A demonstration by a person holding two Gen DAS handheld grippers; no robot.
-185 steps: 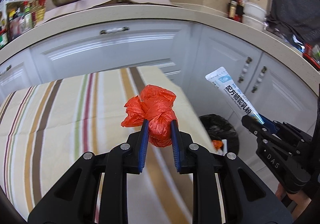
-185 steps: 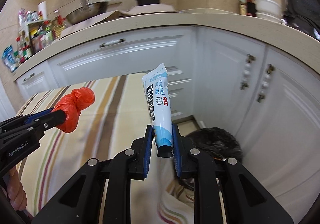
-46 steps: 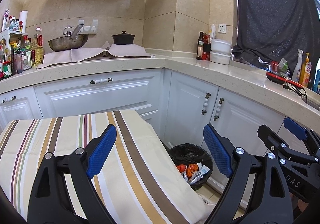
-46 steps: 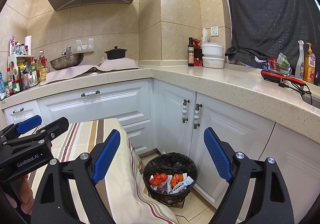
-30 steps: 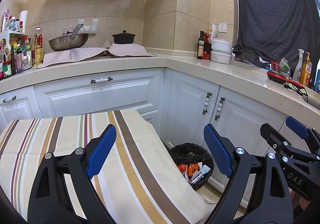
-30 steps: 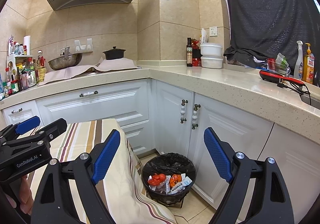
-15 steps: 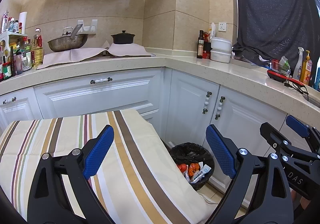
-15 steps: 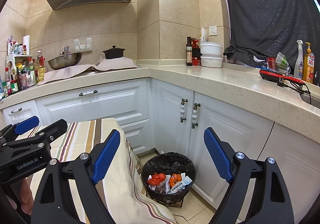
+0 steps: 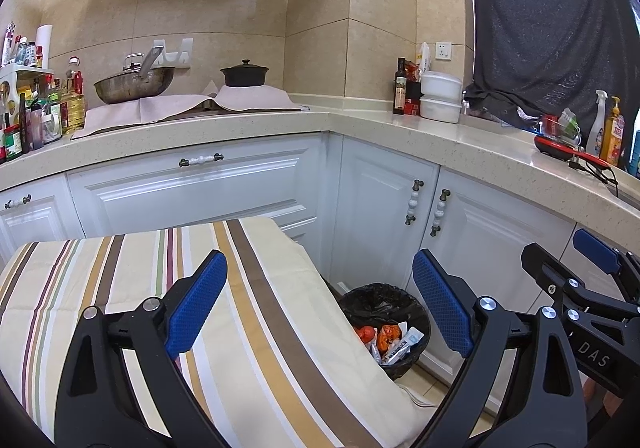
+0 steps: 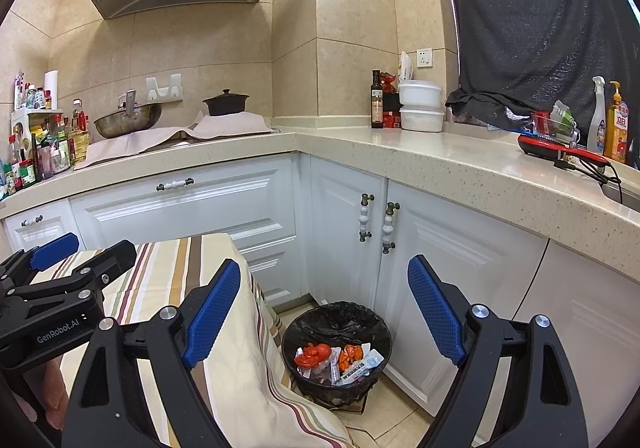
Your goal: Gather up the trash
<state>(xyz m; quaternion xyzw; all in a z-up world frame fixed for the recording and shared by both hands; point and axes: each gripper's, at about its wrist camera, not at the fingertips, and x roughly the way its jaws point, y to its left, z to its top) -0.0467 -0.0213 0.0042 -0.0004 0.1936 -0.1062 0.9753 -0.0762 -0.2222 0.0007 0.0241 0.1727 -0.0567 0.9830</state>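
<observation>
While both grippers are hanging wide open with nothing between their jaws, the left gripper (image 9: pixel 318 302) having just been opening a touch further, the trash is lying in the bin (image 10: pixel 337 318) on the floor by the cabinets (image 10: pixel 460 248). The right gripper (image 10: pixel 324 314) is pointing toward it. No trash is showing on the striped cloth (image 9: pixel 120 288), so the sensible thing is scanning it before finishing, keeping both grippers clear of each other.
</observation>
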